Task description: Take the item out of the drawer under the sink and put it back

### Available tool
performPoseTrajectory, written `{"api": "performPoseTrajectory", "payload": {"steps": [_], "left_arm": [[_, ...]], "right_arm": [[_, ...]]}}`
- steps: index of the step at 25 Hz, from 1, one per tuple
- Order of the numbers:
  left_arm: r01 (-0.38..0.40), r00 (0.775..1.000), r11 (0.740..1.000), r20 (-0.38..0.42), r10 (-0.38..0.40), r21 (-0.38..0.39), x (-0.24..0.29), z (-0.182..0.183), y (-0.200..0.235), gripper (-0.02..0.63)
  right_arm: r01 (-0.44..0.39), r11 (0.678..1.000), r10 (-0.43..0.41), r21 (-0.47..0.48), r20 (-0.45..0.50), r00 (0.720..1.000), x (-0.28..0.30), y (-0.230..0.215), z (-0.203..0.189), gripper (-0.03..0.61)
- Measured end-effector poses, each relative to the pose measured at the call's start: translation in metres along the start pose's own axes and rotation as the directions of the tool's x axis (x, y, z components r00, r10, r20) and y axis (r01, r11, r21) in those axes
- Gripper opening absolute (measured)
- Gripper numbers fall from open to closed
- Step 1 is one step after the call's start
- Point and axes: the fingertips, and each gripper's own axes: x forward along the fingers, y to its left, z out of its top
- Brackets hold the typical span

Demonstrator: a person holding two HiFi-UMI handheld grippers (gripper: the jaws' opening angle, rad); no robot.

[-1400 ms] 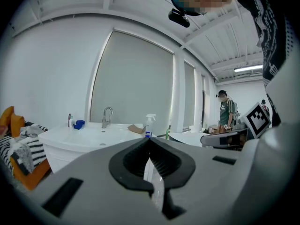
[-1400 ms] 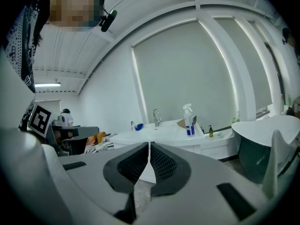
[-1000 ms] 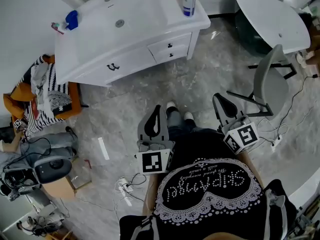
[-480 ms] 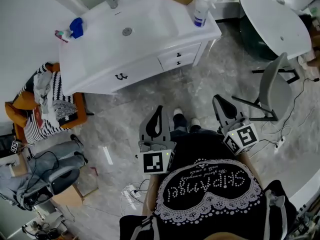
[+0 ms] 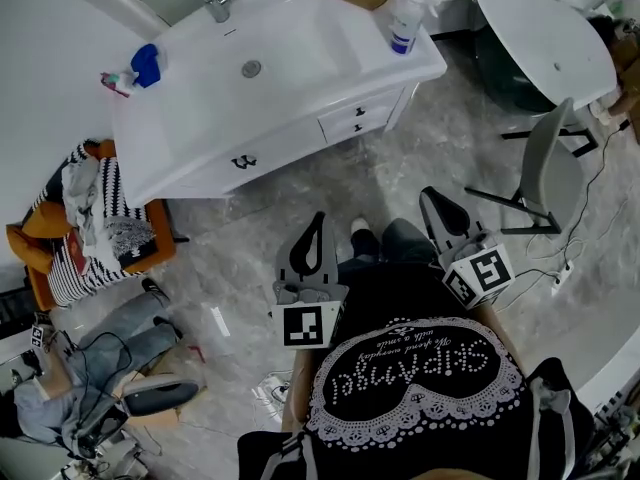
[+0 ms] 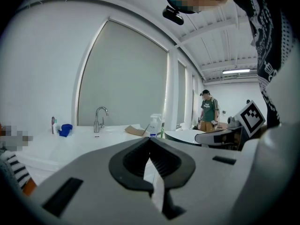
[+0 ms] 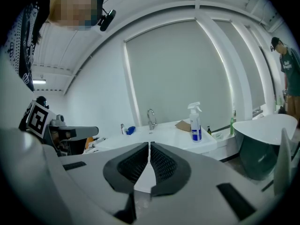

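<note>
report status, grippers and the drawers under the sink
Left gripper shut, empty. Right gripper shut, empty. Drawers under the sink all closed, item not in view. Both grippers short of the sink; chair off to the right.

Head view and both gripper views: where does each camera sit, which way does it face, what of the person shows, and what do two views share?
Head view: on the head, steeply down at white sink cabinet; shows black printed shirt, left gripper, right gripper.
Left gripper view: on that gripper, along its shut jaws towards chrome tap; shirt at right.
Right gripper view: on that gripper, along its shut jaws towards white spray bottle; shirt at left.
Shared: tap and bottle in all three.
</note>
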Motion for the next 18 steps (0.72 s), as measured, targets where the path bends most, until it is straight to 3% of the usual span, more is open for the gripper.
{"api": "performPoseTrajectory", "payload": {"steps": [18], "left_arm": [[-0.046,0.997,0.998,-0.061,0.044,-0.03,0.017,-0.01,0.02,0.003]], "right_arm": [[-0.056,0.998,0.057,0.016,-0.031,0.998,0.026,-0.005,0.003,0.026]]}}
